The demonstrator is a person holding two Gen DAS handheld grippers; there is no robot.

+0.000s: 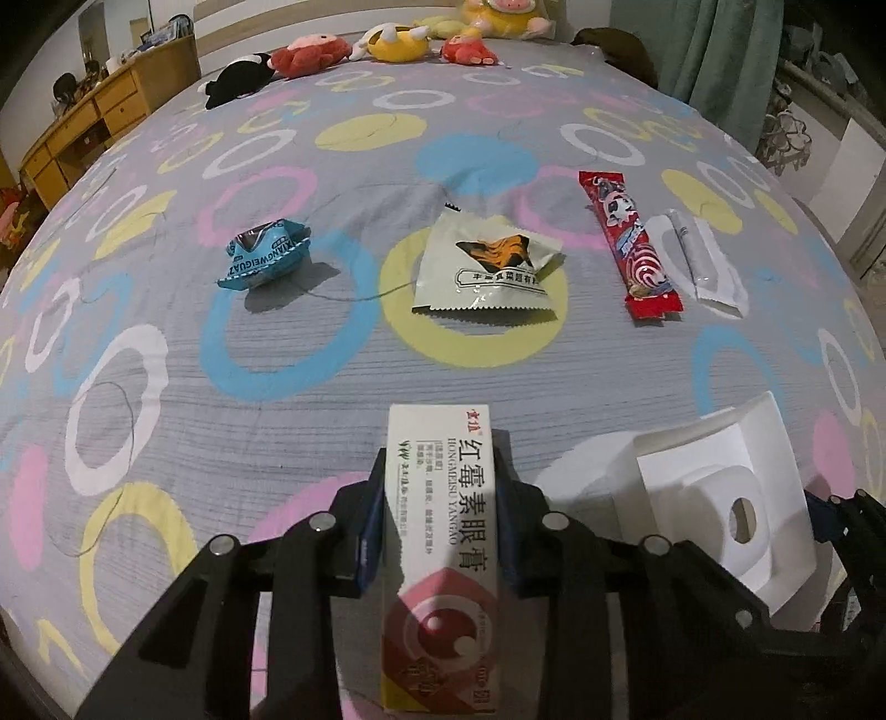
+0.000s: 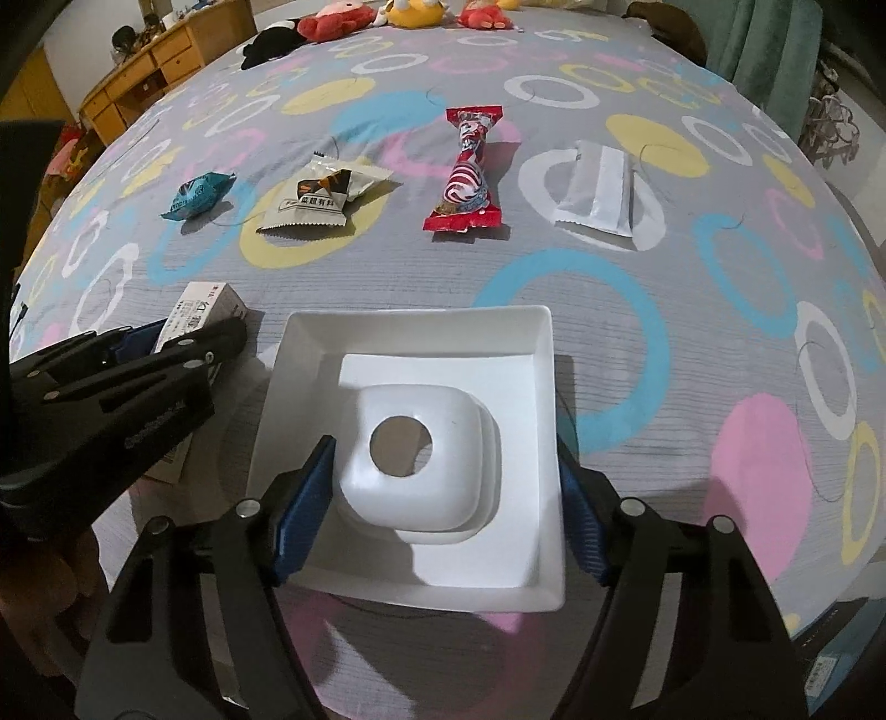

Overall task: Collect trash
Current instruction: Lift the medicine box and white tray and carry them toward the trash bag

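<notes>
- Trash here means the wrappers and packets spread on the bed (image 1: 166, 387), plus the ointment box (image 1: 443, 526) already picked up, near the bed's near edge.
- Left tool (image 1: 440, 487) is clamped on the ointment box, its blue pads pressing the two long sides; the box points forward along the fingers, probably so it can be tipped end-first into the container.
- White tray (image 2: 421, 327) sits just to the right of that box, at the near edge of the bed, with a rounded white lid-like piece with a round hole (image 2: 415, 459) lying in it (this looks like the collecting bin, though I cannot be sure).
- Right tool (image 2: 432, 520) spans the tray, one pad inside its left wall beside the rounded piece and one outside its right wall; whether it is truly squeezing or only resting there I cannot tell.
- Farther on, a row runs across the middle of the bed: blue wrapper (image 1: 263, 252) toward the left edge, white sachet (image 1: 487, 271) in the centre, red candy wrapper (image 1: 628, 243) and clear plastic sleeve (image 1: 698, 260) toward the right, the last two close together in the left view yet apart in the right view.
- Plush toys (image 1: 387, 41) line the far edge.
- Hidden: the box's lower end runs out of the picture, and the tray's near underside is covered by the right tool.
</notes>
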